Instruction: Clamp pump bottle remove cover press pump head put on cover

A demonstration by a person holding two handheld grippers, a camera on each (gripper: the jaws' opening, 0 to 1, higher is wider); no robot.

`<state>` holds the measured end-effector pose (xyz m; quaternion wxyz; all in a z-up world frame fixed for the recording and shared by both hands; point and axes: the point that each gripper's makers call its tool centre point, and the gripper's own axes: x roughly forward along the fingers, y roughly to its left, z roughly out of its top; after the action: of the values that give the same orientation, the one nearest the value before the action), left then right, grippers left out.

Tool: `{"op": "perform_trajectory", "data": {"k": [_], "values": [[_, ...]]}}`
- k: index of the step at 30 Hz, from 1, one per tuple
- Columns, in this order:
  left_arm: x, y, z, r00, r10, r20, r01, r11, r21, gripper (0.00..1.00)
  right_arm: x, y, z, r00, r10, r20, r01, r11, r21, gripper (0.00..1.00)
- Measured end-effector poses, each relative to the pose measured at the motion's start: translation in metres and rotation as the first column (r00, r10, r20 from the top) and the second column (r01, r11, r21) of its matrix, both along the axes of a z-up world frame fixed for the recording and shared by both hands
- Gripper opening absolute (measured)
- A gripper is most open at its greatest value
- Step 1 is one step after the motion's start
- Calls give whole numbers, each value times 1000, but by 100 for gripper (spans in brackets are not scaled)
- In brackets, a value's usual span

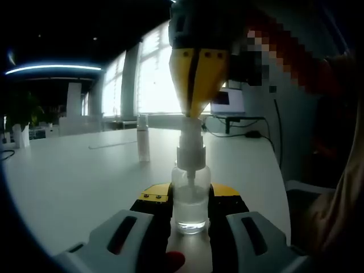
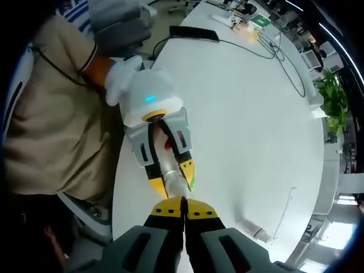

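Yellow-tipped jaws of the left gripper (image 1: 190,211) close on the clear plastic pump bottle (image 1: 190,200), pinning it upright on the white round table (image 1: 74,176), probably so it cannot tip while pressed. From twelve o'clock in the left gripper view, the right gripper (image 1: 196,108) comes down with jaws closed together, its tip touching the white pump head (image 1: 191,142); judging by this, the pressing step is under way. The clear cylindrical cover (image 1: 143,137) stands apart at ten o'clock, awaiting refitting. In the right gripper view the right jaws hide the pump head, so how far it is depressed cannot be told.
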<state>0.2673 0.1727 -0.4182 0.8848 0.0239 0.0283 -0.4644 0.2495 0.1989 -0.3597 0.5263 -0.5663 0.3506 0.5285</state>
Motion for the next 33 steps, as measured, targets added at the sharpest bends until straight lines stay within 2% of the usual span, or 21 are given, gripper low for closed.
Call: {"op": "perform_trajectory", "data": {"k": [8, 15, 33], "values": [[0, 0, 0, 1000, 0, 0, 0, 1000, 0, 15, 0, 0, -1, 1000, -3, -7, 3, 1000, -7, 0], [1, 0, 0, 1000, 0, 0, 0, 1000, 0, 15, 0, 0, -6, 1000, -4, -14, 3, 999, -51, 0], [0, 0, 0, 1000, 0, 3, 0, 1000, 3, 15, -1, -1, -7, 1000, -17, -22, 16, 999, -52, 0]]}}
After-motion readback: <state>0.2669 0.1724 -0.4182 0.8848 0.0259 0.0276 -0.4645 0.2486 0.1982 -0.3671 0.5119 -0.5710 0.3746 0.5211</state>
